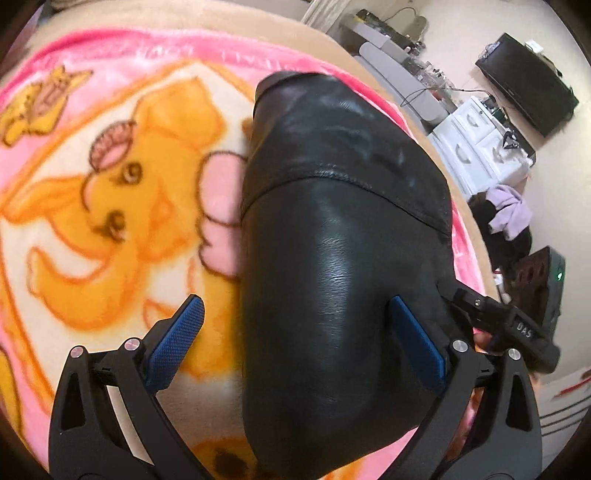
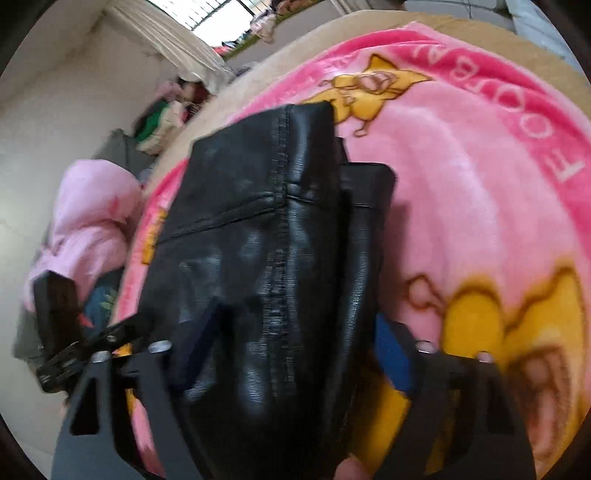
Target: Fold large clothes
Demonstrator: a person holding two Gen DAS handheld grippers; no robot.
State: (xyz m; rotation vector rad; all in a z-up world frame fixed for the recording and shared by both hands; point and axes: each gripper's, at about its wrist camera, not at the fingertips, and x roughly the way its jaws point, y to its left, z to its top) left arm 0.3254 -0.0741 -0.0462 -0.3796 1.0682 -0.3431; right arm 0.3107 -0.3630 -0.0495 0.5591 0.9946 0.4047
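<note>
The left hand-held gripper (image 1: 291, 347) has its blue-padded fingers (image 1: 177, 343) spread wide apart, one on each side of a black, glossy leather-like garment (image 1: 332, 258), gripping nothing. The garment lies folded into a long bundle on a pink plush blanket printed with orange cartoon animals (image 1: 110, 206), which covers a beige bed (image 1: 258, 26). The right hand-held gripper (image 2: 291, 354) also straddles the black garment (image 2: 266, 229); its fingers look parted with the leather between them, though motion blur makes it hard to tell whether they press on it. From this side the garment's stitched seam runs down its middle, and the blanket (image 2: 461, 192) shows white lettering along its darker pink border. Beyond the bed, the left wrist view shows a white drawer unit (image 1: 476, 144), a black box (image 1: 528, 81) and a lilac cloth (image 1: 508, 206) on the cream floor. The right wrist view shows a pale pink garment (image 2: 92, 221) beside the bed and cream curtains (image 2: 166, 29) at a bright window.
</note>
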